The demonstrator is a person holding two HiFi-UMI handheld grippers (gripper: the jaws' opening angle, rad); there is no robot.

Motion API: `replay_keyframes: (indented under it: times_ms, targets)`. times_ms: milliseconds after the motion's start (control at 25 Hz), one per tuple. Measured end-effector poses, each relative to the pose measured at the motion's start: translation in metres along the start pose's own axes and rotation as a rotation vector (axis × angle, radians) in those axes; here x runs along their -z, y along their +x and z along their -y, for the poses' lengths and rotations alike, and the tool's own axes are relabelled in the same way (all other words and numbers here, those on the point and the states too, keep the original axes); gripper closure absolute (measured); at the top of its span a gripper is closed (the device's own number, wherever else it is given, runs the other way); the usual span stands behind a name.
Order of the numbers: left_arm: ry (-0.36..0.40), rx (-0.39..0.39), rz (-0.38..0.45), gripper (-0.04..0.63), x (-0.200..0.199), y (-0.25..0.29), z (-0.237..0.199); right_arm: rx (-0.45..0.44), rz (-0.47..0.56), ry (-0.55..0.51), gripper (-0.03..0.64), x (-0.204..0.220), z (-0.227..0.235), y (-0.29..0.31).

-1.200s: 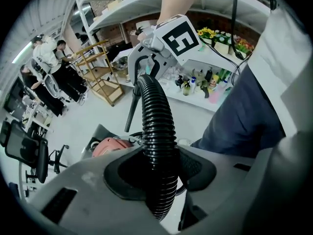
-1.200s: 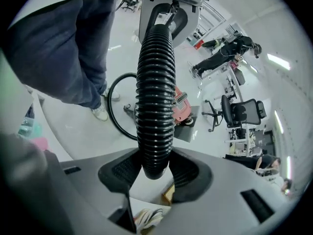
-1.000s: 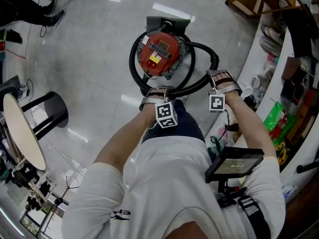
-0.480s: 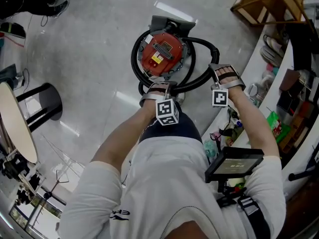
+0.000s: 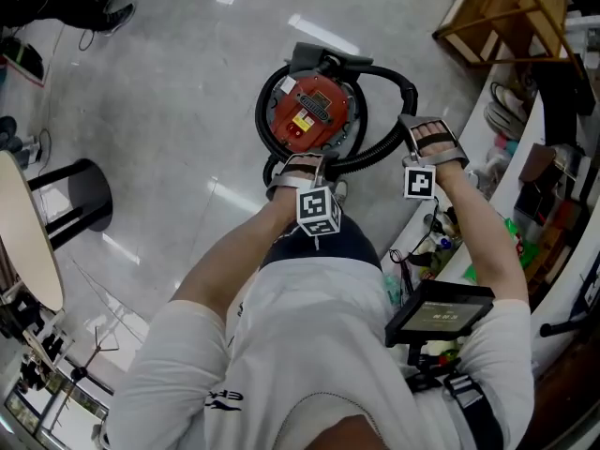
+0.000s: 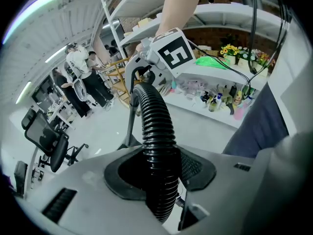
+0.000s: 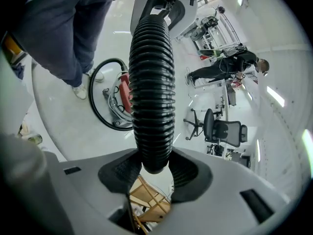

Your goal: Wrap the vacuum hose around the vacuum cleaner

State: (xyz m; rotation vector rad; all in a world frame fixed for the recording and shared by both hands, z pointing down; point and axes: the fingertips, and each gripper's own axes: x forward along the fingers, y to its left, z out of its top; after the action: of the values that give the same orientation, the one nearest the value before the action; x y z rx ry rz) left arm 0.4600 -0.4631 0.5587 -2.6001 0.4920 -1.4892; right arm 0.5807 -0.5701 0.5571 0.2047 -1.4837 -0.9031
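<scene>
The vacuum cleaner [image 5: 314, 115] stands on a glossy pale grey floor [image 5: 187, 111], in front of the person's legs. Its body is round, with a red top, a yellow label and a grey metal-looking rim. The vacuum hose [image 5: 382, 148] is black, ribbed and flexible. It lies in a ring close around the body, and one part leaves on the right side in a wider arc and rises to the two grippers.

The left gripper [image 6: 159, 168] is closed on the hose, which passes straight between its jaws and fills the gap. The right gripper [image 7: 152, 173] is also closed on the hose, further along the same stretch. The jaws are smooth light grey plastic, and their pads [image 7: 185, 173] are black with a fine grid texture, curved inward to fit the tube.

There is one vacuum cleaner, one hose and two grippers. Each gripper has two pads and carries one white marker cube [image 5: 317, 209] with black square patterns.
</scene>
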Motion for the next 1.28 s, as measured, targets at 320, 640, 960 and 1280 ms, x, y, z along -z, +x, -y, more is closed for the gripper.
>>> replay_keyframes:
  times_ms: [320,640,960,1280]
  targets:
    - [-0.082,-0.085,-0.002,0.436,-0.006,-0.008,-0.023,0.069,0.036,-0.067,0.443,0.003,0.041,0.004]
    - [-0.112,-0.142,-0.001,0.436,-0.011,-0.024,-0.025,0.121,0.099,-0.122,0.443,-0.003,0.063,-0.008]
    - [-0.133,-0.218,-0.016,0.436,-0.003,-0.035,-0.039,0.167,0.122,-0.145,0.443,-0.015,0.089,-0.005]
    - [-0.194,-0.282,-0.092,0.436,0.026,-0.035,-0.051,0.214,0.192,-0.155,0.443,-0.047,0.109,0.025]
